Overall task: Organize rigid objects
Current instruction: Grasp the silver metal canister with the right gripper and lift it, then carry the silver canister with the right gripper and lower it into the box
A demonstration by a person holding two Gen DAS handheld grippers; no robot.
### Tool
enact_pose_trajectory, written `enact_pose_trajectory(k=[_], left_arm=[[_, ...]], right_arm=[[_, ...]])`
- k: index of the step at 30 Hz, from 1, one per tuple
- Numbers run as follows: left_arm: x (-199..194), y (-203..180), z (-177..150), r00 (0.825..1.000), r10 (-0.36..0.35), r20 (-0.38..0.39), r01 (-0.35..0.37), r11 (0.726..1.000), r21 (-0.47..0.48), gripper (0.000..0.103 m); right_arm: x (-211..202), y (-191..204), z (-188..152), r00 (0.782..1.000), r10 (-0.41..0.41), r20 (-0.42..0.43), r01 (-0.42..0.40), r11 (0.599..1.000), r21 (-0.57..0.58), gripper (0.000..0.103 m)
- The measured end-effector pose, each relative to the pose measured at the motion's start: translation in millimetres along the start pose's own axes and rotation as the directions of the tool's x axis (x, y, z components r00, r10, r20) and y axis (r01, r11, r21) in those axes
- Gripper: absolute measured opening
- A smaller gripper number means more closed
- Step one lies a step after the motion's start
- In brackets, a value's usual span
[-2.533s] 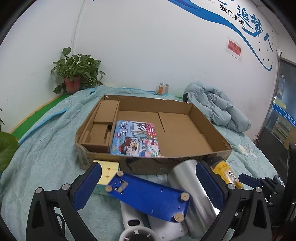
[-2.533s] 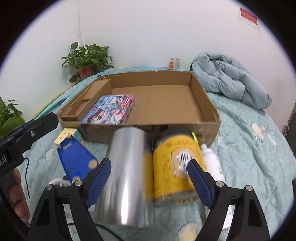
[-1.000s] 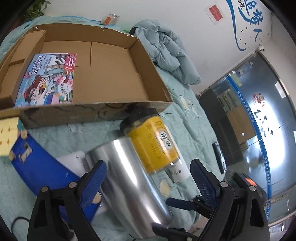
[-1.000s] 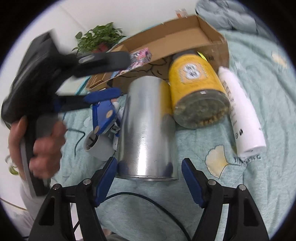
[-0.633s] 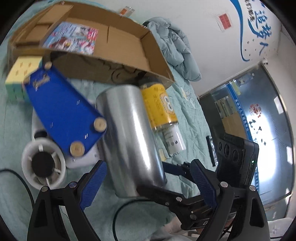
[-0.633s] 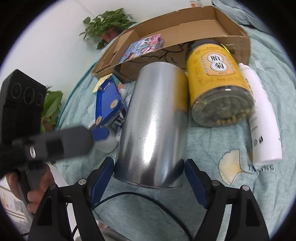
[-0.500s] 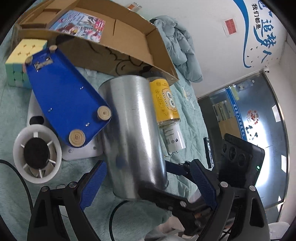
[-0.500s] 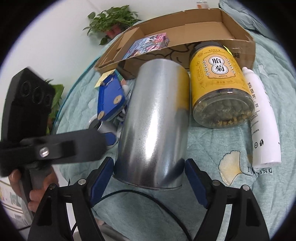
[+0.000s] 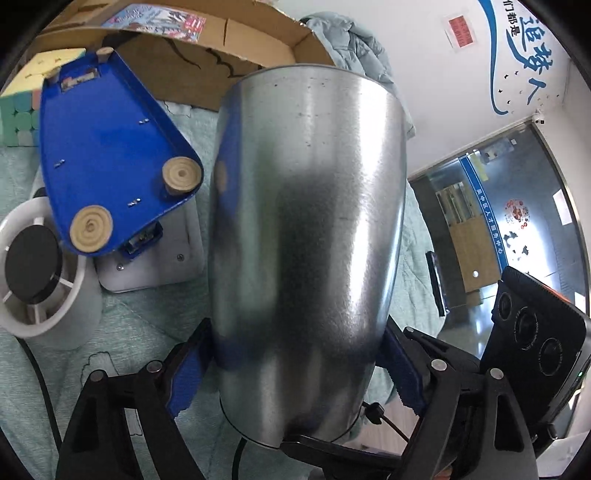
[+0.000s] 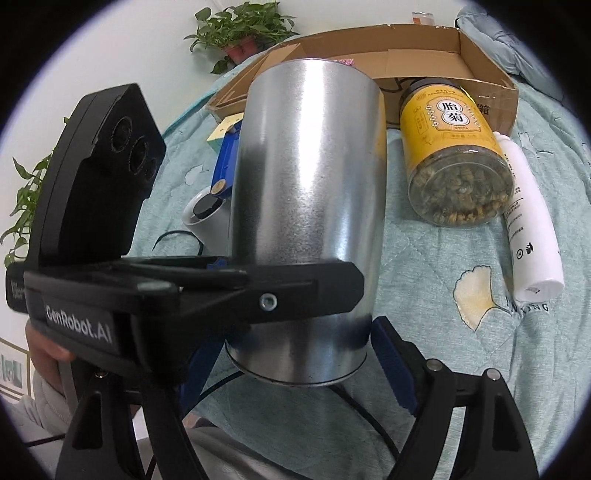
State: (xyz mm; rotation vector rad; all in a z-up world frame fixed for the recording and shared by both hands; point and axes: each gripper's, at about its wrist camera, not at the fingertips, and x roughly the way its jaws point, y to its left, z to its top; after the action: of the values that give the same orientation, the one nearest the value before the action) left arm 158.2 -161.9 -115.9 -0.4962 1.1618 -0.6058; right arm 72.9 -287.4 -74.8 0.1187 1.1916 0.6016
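Note:
A large shiny metal can (image 9: 306, 236) fills the left wrist view, lifted off the bedspread. My left gripper (image 9: 295, 369) is shut on its lower end, one blue pad (image 9: 186, 373) on each side. In the right wrist view the same can (image 10: 306, 206) stands between my right gripper's blue pads (image 10: 395, 365); the right gripper (image 10: 295, 369) also grips its base. The left gripper's black body (image 10: 192, 288) crosses in front of the can. A cardboard box (image 10: 424, 62) lies behind, holding a picture book (image 9: 155, 18).
On the teal bedspread lie a yellow-labelled jar (image 10: 454, 155), a white bottle (image 10: 528, 225), a blue board with wooden wheels (image 9: 107, 155), a white fan device (image 9: 33, 273), a pastel puzzle cube (image 9: 22, 99) and a black cable (image 10: 369, 410). A potted plant (image 10: 240, 33) stands at the wall.
Both grippers have closed in on the metal can's base and it has come up off the bedspread, now much closer to both cameras.

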Motion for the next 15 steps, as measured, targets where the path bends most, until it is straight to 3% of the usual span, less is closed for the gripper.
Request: enact_pose_trajectory(k=[8, 15], left_arm=[[-21, -23, -8, 0.992, 0.071, 0.101, -0.082, 0.991, 0.103, 0.083], [-41, -50, 2, 0.975, 0.098, 0.201, -0.138, 0.972, 0.192, 0.083]], right_arm=[[-11, 8, 5, 0.996, 0.036, 0.086, -0.037, 0.999, 0.005, 0.080], [-30, 7, 25, 0.982, 0.061, 0.181, -0.055, 0.998, -0.035, 0.080]])
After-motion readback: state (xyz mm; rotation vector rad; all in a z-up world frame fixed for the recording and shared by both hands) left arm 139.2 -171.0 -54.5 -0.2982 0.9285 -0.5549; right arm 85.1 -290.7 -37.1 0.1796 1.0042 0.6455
